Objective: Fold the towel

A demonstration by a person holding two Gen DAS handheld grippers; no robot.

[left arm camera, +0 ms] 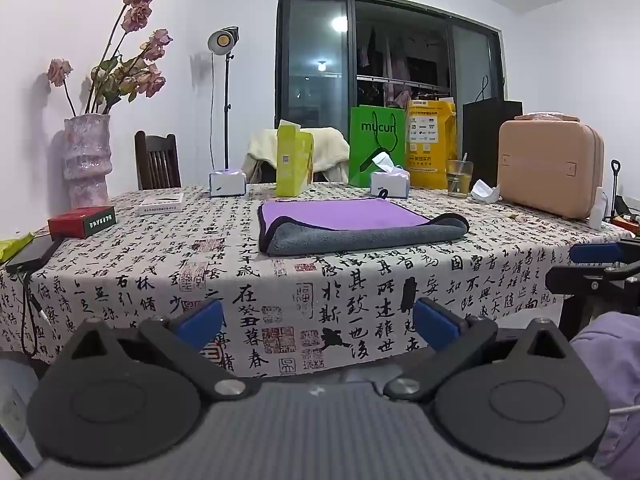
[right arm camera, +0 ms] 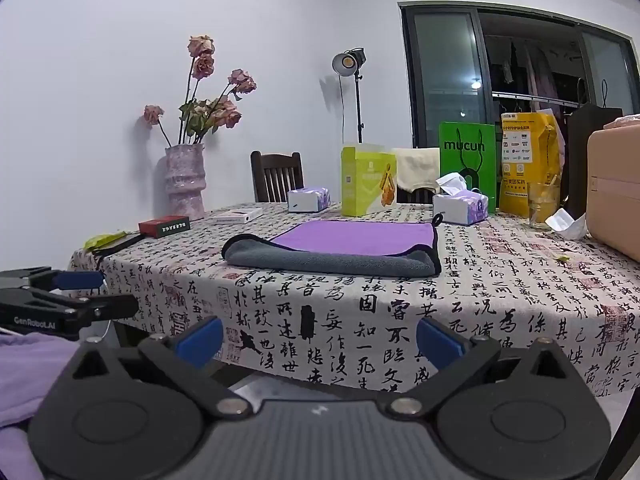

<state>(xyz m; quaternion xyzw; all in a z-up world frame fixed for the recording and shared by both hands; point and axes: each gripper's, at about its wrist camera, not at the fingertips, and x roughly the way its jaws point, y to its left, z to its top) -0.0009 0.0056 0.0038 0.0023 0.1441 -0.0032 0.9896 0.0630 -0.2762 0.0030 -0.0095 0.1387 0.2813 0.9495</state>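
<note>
**Operator:** I've got both grippers held back off the near edge of the table [left arm camera: 120, 264], below the level of its top. The left gripper [left arm camera: 318, 322] has its jaws spread wide with nothing between them, and the right gripper [right arm camera: 320, 340] is the same: spread and empty. In each wrist view the other gripper shows at the side, well apart.

**Observer:** Where's the towel?

**Operator:** The towel [left arm camera: 360, 226] lies flat on the tablecloth, well in from the near edge. Its near part is turned over onto itself, showing the grey side, and the purple face is exposed behind that. Just beyond the towel are a yellow-green box [left arm camera: 294, 160] and a tissue box [left arm camera: 390, 184], and to the towel's right a glass [left arm camera: 459, 178].

**Observer:** What worries you?

**Operator:** Three things, as I judge it. If I come in low from here, a finger could catch the hanging tablecloth and drag everything. If I pinch only the top layer at the rolled grey edge, the fold could come out crooked or unroll. And if I carry the edge too far past the towel, the tissue box or glass could get knocked.
</note>
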